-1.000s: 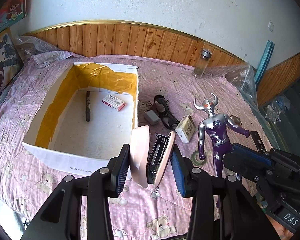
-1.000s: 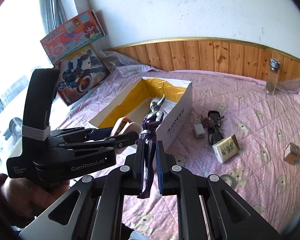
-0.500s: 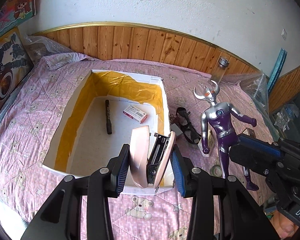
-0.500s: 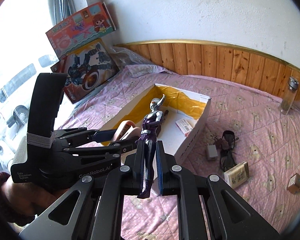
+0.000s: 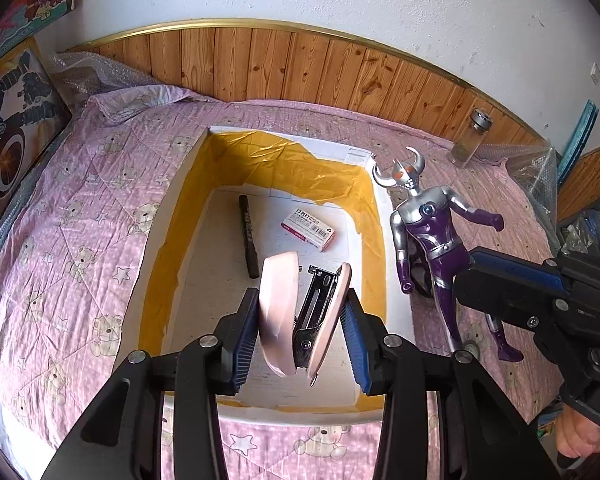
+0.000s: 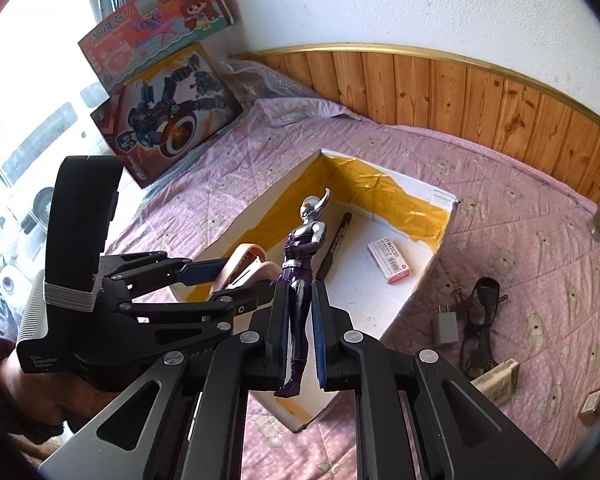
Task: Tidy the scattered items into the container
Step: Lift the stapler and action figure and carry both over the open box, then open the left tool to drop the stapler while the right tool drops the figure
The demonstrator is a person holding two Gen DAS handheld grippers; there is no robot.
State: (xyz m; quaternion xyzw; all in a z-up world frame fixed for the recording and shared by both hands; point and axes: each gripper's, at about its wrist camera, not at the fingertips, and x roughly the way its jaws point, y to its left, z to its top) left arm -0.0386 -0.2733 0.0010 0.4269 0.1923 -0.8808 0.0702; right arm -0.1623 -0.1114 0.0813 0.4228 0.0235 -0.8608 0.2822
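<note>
Tools tightly holding pink plastic stapler and purple toy figure should lower inside yellow-lined white box, then open.

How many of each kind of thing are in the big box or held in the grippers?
Black marker, in the cardboard box: 1
Small pink-and-white box, in the cardboard box: 1
Pink stapler, in the left gripper: 1
Purple toy figure, in the right gripper: 1
Total: 4
</note>
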